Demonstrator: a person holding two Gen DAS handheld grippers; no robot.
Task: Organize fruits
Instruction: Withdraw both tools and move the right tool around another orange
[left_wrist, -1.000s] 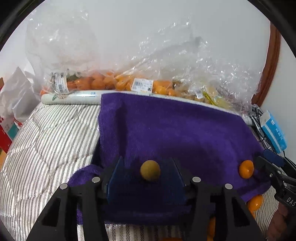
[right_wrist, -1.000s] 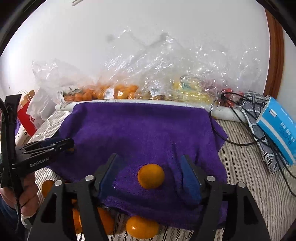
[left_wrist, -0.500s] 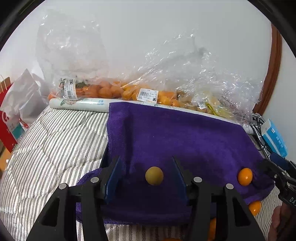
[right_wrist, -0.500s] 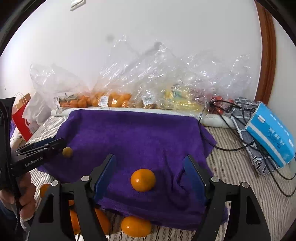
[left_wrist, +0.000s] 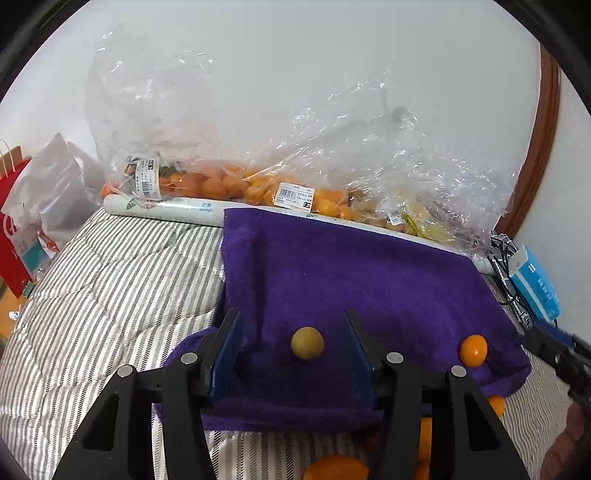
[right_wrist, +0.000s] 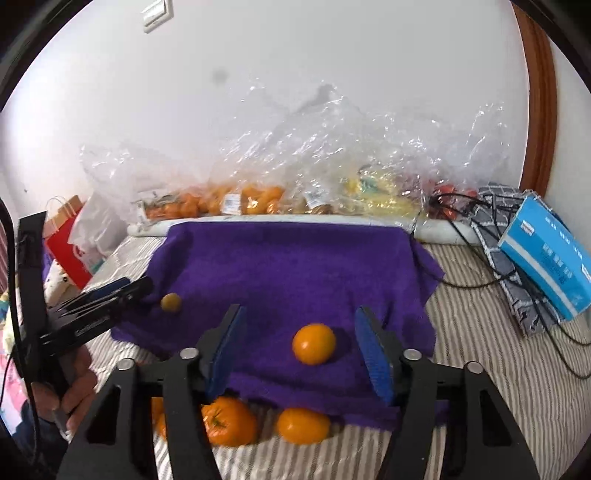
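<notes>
While claw (right_wrist: 301, 345) gapes, orange (right_wrist: 314, 343) between

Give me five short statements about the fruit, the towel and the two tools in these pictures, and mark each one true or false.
1. A small yellow-green fruit lies on the purple towel between the left tool's fingers. True.
2. The right tool is clamped on the orange. False: its blue pads stand clear of the orange on both sides, though the jaws have just been closing.
3. Loose oranges lie on the striped bedding at the towel's near edge. True.
4. The blue box sits on the towel. False: it lies off to the right, on the bedding beside cables.
5. The clear bags by the wall are empty. False: they hold orange and yellow fruit.
</notes>
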